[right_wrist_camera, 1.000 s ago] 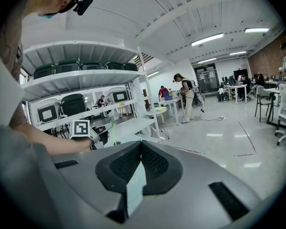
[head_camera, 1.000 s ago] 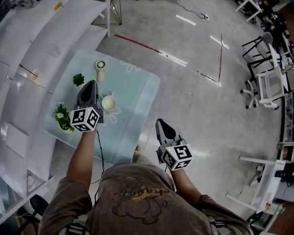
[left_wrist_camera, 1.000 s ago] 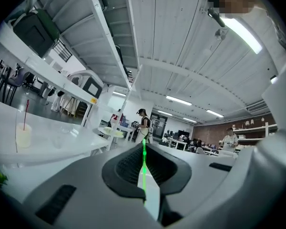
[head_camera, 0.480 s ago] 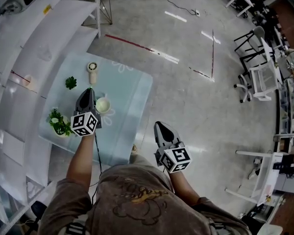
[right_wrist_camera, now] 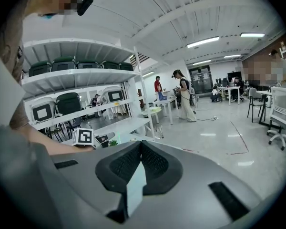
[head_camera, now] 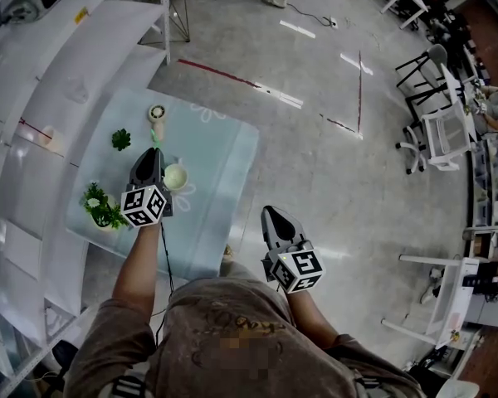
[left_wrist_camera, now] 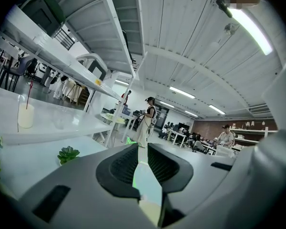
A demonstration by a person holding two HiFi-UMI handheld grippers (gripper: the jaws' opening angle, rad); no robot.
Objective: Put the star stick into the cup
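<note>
My left gripper (head_camera: 152, 154) hovers over the pale glass table (head_camera: 224, 156), its tip beside a round pale-green cup (head_camera: 175, 176) just to its right. In the left gripper view the jaws (left_wrist_camera: 140, 149) stand almost together, with a thin green star stick (left_wrist_camera: 129, 140) pinched in the narrow gap and its tip poking out past them. My right gripper (head_camera: 275, 214) hangs off the table's right edge over the floor. Its jaws (right_wrist_camera: 140, 144) meet at the tips with nothing between them. The cup does not show in either gripper view.
A white cylinder (head_camera: 156, 113), a small succulent (head_camera: 120, 139) and a leafy plant (head_camera: 100, 206) stand on the table around the left gripper. White shelving (head_camera: 66, 65) runs along the table's left side. Chairs and desks (head_camera: 444, 139) stand far right.
The head view shifted a little since a second ago. Both grippers keep nearly the same places relative to the table and cup; the left stays shut on the stick.
</note>
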